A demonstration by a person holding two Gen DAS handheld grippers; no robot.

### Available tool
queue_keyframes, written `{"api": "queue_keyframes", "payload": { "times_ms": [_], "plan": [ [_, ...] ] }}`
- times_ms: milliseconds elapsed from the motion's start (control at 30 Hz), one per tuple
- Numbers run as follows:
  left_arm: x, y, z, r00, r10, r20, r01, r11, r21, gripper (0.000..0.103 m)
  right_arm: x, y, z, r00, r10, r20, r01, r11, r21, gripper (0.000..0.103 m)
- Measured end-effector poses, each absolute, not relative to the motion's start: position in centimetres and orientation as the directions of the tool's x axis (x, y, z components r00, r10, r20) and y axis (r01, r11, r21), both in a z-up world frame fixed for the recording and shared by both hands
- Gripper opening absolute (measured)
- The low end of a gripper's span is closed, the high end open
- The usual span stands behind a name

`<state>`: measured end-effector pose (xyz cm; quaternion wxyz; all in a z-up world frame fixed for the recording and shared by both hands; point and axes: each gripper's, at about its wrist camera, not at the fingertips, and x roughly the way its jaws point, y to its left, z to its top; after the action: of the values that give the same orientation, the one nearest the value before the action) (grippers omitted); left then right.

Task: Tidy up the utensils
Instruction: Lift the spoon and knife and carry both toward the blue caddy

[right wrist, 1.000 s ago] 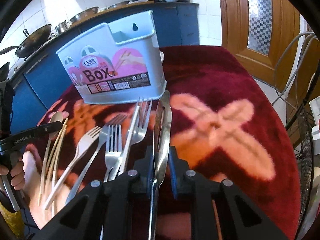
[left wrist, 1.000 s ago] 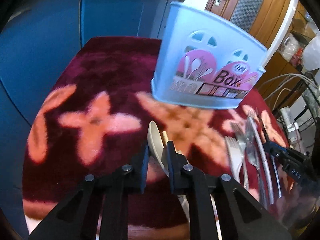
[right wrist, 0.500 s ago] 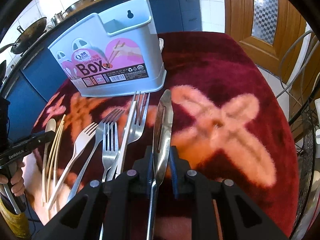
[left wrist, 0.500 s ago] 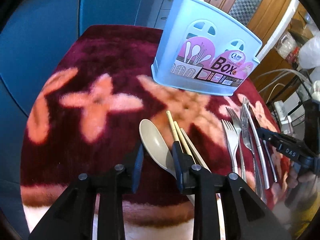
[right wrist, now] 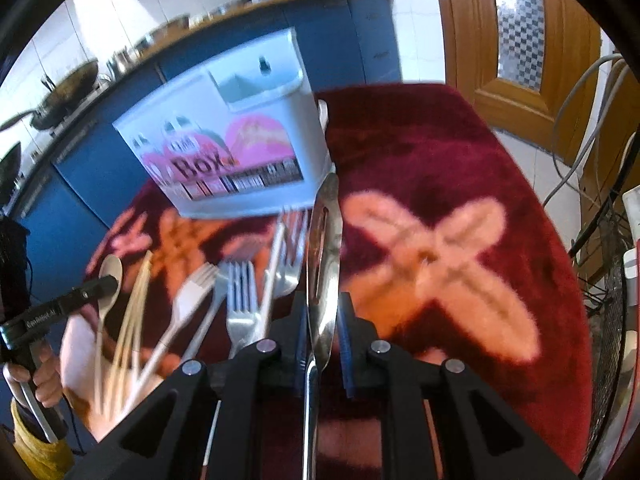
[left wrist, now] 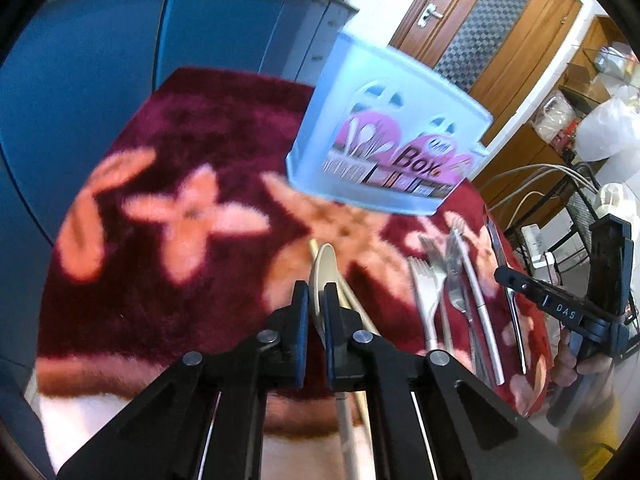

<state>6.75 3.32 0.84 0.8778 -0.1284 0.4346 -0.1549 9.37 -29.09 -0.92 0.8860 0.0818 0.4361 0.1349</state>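
Observation:
A pale blue utensil box stands at the back of the red floral cloth; it also shows in the right wrist view. My left gripper is shut on a beige spoon, held edge-on just above the cloth, with beige chopsticks beside it. My right gripper stands slightly parted around a steel knife; whether the pads touch the blade is unclear. Steel and beige forks lie left of the knife.
The red floral cloth covers a round table. Blue kitchen cabinets stand behind it. A wooden door and cables are at the right. Both views are motion-blurred.
My left gripper, open around the spoon half a second ago, has closed on it and turned it on edge. My right gripper's jaws have parted a little around the knife. Both cameras moved.

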Motion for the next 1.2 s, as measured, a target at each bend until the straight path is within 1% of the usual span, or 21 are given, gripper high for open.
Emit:
{"api": "queue_keyframes", "payload": {
  "times_ms": [267,433,533,633,933,1200],
  "plan": [
    [5.6,2.3,5.7,0.704,-0.341,-0.623,0.197,0.937,-0.290,0.003,7.2,-28.8,3.7,0.712,0.351,-0.608,-0.222,0.934,0.280,0.016],
    [6.3,1.7,8.2,0.743,-0.348,-0.572,0.210,0.932,-0.295,0.003,6.8,-28.3,6.7,0.776,0.381,-0.503,-0.262,0.920,0.293,0.016],
    [7.4,1.4,10.0,0.768,-0.345,-0.540,0.211,0.932,-0.296,0.003,7.3,-27.8,8.0,0.804,0.383,-0.455,-0.278,0.918,0.283,0.016],
    [8.5,1.0,11.7,0.796,-0.333,-0.506,0.207,0.934,-0.289,0.003,8.1,-27.5,9.1,0.823,0.376,-0.426,-0.284,0.922,0.265,0.016],
    [13.4,0.6,16.5,0.859,-0.293,-0.420,0.186,0.943,-0.277,0.003,12.6,-26.4,10.7,0.840,0.395,-0.372,-0.307,0.912,0.273,0.016],
    [18.4,-0.3,18.9,0.928,-0.204,-0.312,0.133,0.963,-0.236,0.003,16.4,-25.1,12.2,0.880,0.376,-0.289,-0.320,0.921,0.224,0.016]
  ]
}}
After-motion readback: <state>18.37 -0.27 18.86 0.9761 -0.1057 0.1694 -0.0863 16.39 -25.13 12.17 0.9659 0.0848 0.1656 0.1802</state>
